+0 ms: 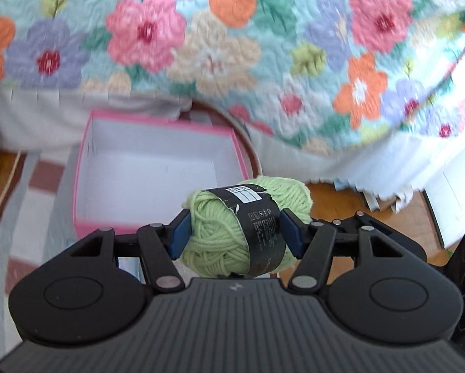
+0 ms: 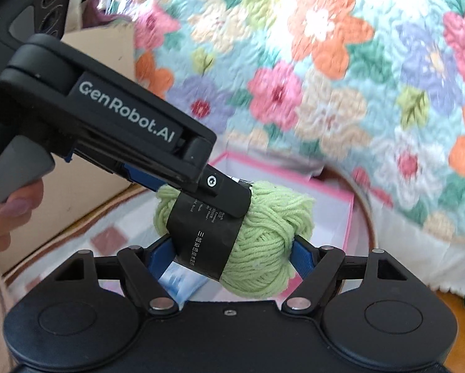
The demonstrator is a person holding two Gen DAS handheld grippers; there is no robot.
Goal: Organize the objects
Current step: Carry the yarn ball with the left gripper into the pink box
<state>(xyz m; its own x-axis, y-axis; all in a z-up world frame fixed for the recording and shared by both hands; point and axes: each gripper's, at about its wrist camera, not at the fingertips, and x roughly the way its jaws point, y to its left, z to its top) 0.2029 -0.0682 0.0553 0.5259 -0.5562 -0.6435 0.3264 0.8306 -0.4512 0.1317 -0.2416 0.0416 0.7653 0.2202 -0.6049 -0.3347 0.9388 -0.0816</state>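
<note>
A light green yarn ball with a black paper label is held between the blue pads of my left gripper, which is shut on it. In the right wrist view the same yarn ball sits between the blue pads of my right gripper, and the left gripper's finger presses on its label from above. Both grippers hold the ball in the air just in front of an open pink box with a white inside; the box also shows in the right wrist view.
A floral quilt hangs over the bed edge behind the box. A checked rug lies under the box on a wooden floor. A cardboard box stands at the left. A blue-white packet lies below the yarn.
</note>
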